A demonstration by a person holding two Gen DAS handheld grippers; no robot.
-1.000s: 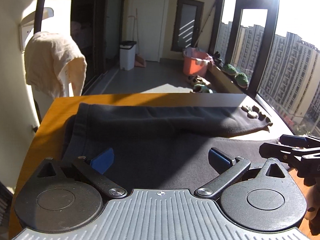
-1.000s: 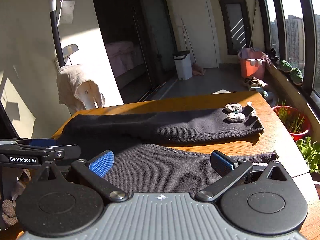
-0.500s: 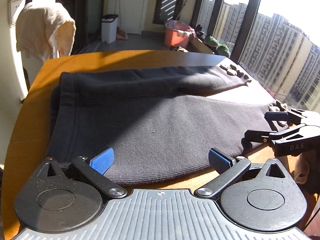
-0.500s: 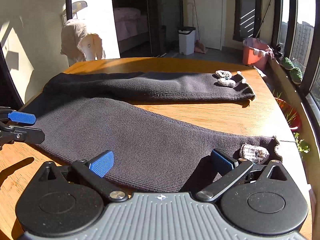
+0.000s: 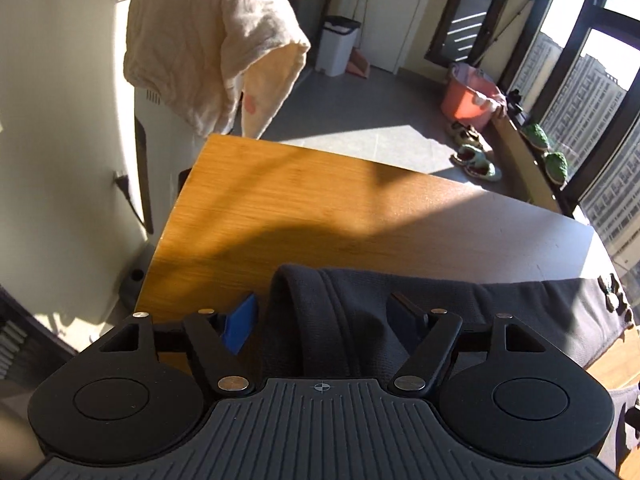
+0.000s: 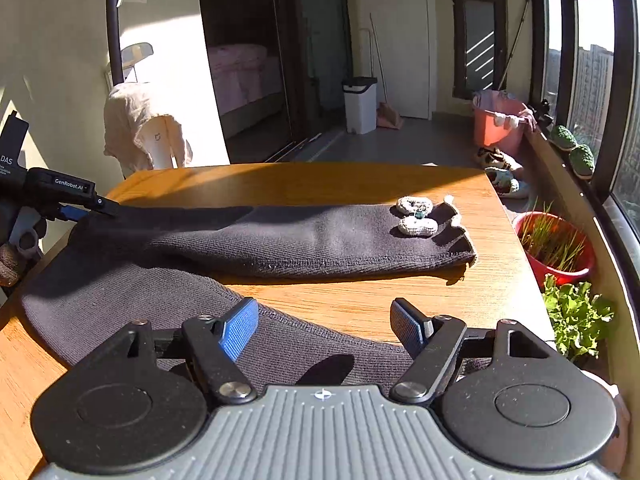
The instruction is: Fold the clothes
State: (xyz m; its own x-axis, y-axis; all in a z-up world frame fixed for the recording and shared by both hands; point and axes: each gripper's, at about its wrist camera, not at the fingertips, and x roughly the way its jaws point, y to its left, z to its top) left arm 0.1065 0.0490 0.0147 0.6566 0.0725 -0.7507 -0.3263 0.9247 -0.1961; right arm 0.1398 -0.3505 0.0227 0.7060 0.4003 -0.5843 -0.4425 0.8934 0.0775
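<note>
Dark knit trousers (image 6: 320, 240) lie flat on the wooden table (image 6: 360, 300), legs stretched to the right. White crocheted trims (image 6: 416, 216) sit at the far leg's cuff. The near leg (image 6: 140, 308) runs under my right gripper (image 6: 324, 326), which is open above the cloth and the bare wood. My left gripper (image 5: 324, 320) is open over the waistband (image 5: 304, 300), whose thick edge lies between its fingers. The right wrist view shows the left gripper (image 6: 92, 206) at the far-left waist end.
A cream cloth (image 5: 200, 40) hangs over a white appliance past the table's left corner. A red pot of grass (image 6: 552, 248) and leafy plants (image 6: 576, 316) stand off the right edge. Bare wood (image 5: 300, 208) lies beyond the waistband.
My left gripper has gone from the near edge of the trousers to the far-left waistband. The right gripper has dropped lower and closer to the near leg. Both stay open.
</note>
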